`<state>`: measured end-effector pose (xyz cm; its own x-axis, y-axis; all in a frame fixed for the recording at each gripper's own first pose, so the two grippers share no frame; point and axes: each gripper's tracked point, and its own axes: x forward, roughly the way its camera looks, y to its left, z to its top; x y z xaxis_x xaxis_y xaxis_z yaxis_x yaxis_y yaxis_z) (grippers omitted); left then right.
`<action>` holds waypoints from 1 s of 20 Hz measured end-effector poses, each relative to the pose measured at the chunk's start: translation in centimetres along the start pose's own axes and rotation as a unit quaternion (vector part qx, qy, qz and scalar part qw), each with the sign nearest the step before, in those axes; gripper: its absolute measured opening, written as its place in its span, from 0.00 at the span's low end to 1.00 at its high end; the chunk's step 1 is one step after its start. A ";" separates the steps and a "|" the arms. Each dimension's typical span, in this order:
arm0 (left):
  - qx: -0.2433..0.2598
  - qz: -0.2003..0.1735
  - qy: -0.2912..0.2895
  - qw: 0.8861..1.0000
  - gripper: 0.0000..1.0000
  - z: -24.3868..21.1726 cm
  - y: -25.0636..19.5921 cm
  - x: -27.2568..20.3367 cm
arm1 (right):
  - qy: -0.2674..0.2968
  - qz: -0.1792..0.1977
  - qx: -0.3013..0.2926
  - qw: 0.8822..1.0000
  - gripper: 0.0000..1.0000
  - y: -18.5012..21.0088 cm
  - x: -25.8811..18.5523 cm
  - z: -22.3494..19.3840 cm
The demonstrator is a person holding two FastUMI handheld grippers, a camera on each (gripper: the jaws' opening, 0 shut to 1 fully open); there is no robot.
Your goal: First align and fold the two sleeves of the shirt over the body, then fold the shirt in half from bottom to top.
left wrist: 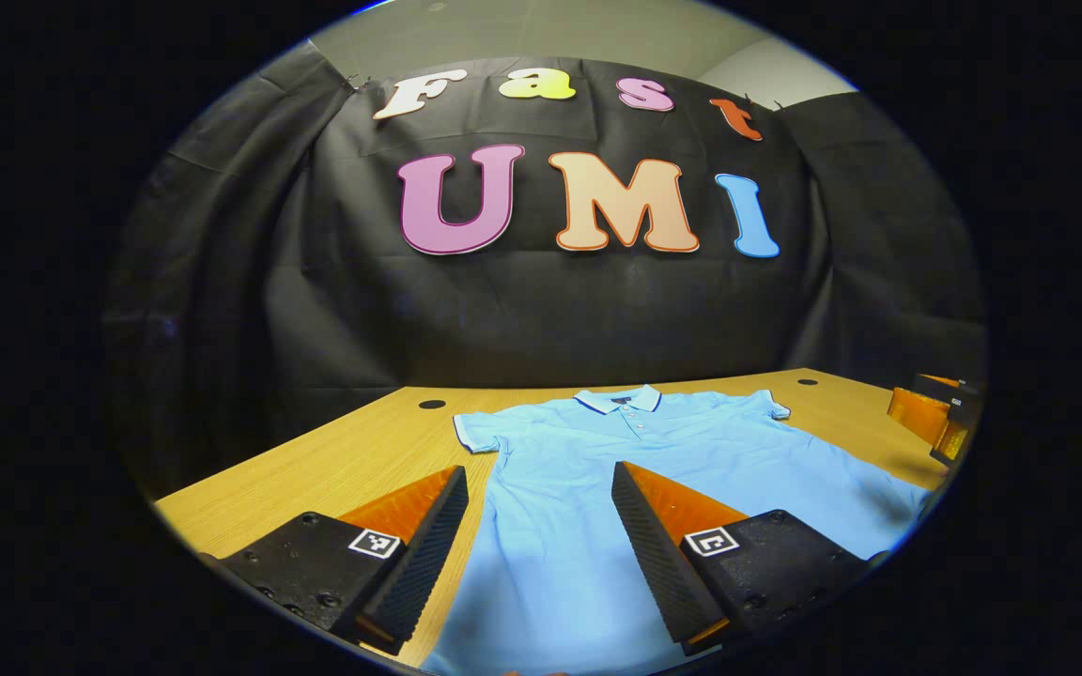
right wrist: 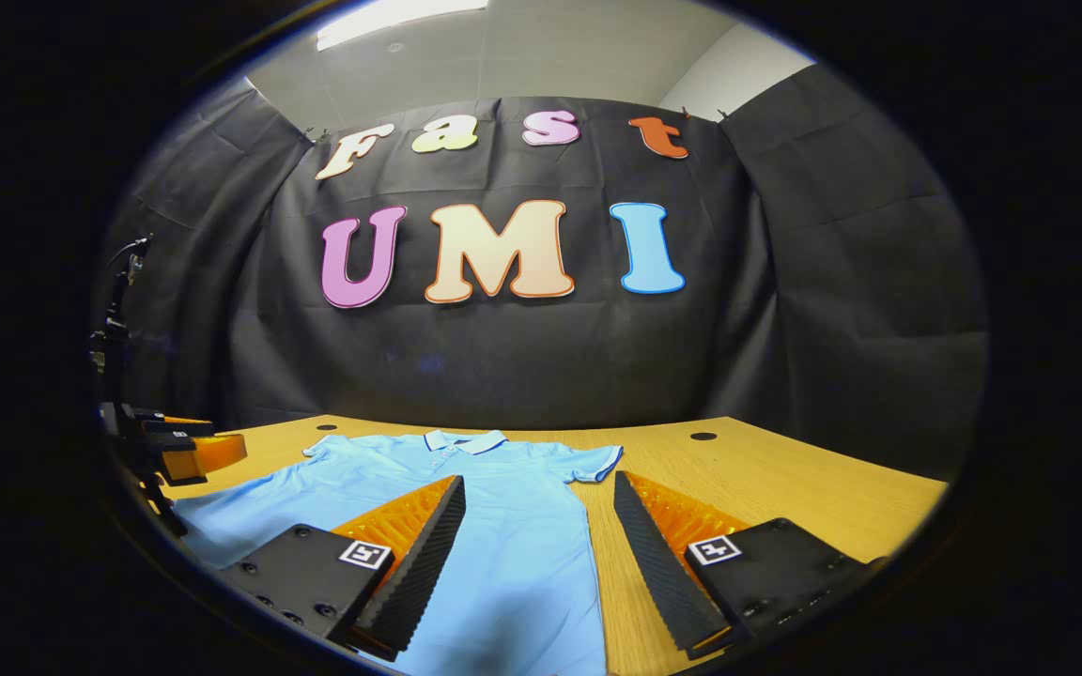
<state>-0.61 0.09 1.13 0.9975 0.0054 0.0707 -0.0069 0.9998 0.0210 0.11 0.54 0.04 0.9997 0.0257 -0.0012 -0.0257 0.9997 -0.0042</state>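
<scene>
Shirt (left wrist: pixel 635 469) lies flat, collar away, on the table (left wrist: pixel 316 469), sleeves unfolded, so left gripper (left wrist: pixel 539 507) and right gripper (right wrist: pixel 539 512) hover with fingers apart near its hem, holding nothing.

**Room around the shirt**

Your left tongs (left wrist: pixel 539 474) stand spread above the near edge, nothing between the fingers but cloth below. Your right tongs (right wrist: pixel 537 488) are spread too, one finger over cloth, one over bare wood. The bench (right wrist: pixel 785 479) lies bare to the right of the shirt (right wrist: pixel 466 498) and along its far side, up to the black cloth wall (right wrist: pixel 522 357). A stand (right wrist: pixel 118 357) rises at the far left edge.
</scene>
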 end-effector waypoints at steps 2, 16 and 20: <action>0.000 0.000 -0.002 1.000 0.94 0.1 0.1 0.0 | 0.010 0.011 -0.019 1.000 0.98 0.7 0.1 -0.5; 0.004 -0.001 0.001 1.000 0.94 0.1 0.1 0.0 | 0.100 0.067 -0.027 0.992 0.99 0.2 12.5 5.8; 0.004 0.000 0.004 1.000 0.94 0.0 0.1 0.1 | 0.161 0.043 -0.012 0.986 0.99 -2.4 18.6 4.2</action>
<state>-0.53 0.21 1.14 0.9980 0.0060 0.0631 -0.0078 0.9996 0.0288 18.73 -1.39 4.21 0.9414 0.1046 -0.3207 -0.1149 0.9933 -0.0132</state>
